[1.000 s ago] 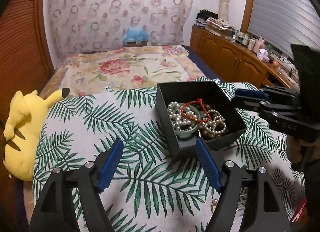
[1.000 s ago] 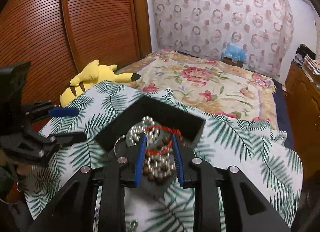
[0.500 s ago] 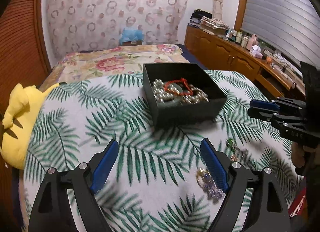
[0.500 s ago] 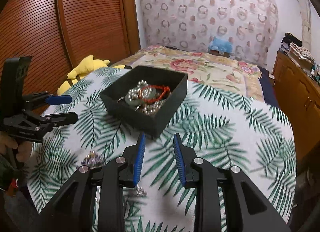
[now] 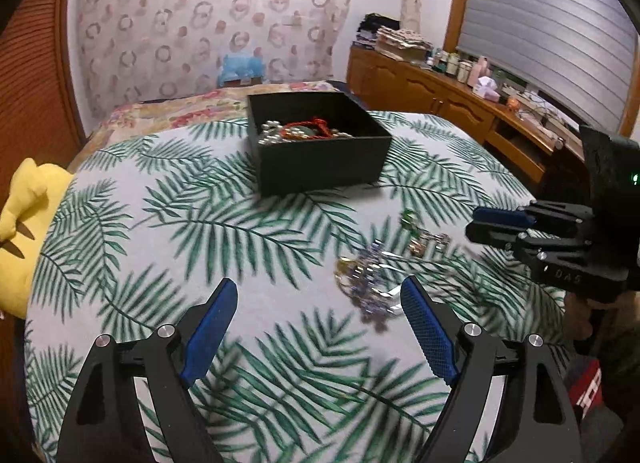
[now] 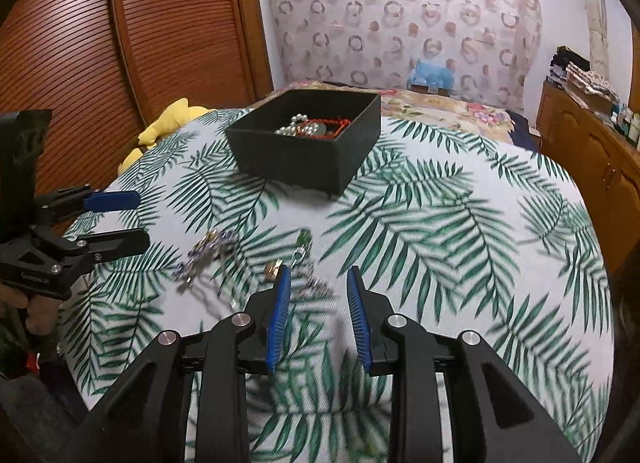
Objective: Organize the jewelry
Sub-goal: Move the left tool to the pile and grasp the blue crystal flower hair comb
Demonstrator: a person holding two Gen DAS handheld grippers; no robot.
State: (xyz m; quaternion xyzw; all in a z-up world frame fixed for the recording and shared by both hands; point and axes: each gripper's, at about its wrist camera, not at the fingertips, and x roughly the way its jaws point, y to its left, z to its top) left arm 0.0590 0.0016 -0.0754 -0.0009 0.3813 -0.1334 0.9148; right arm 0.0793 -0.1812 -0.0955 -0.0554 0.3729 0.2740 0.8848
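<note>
The black jewelry box [image 5: 320, 145] sits on the palm-leaf cloth of the table [image 5: 180, 231], already holding pearl beads [image 6: 294, 125] and a red cord bracelet [image 5: 310, 128]. On the near side of the box, well apart from it, loose pieces lie on the cloth: a purple beaded piece [image 5: 366, 283], a green-stoned piece [image 6: 304, 239] and a small gold-toned item [image 6: 274, 267], all blurred.

The left gripper [image 5: 316, 329] hovers with its jaws wide apart and empty, just short of the purple piece. The right gripper [image 6: 316, 319] has its jaws apart by a narrower gap, also empty, above the small pieces.

The step in hand looks like picking up a loose piece for the box. Best to lower squarely over one piece, gather its bulk between the pads so no strand trails, close gently, lift clear, and release only once above the box's interior.
</note>
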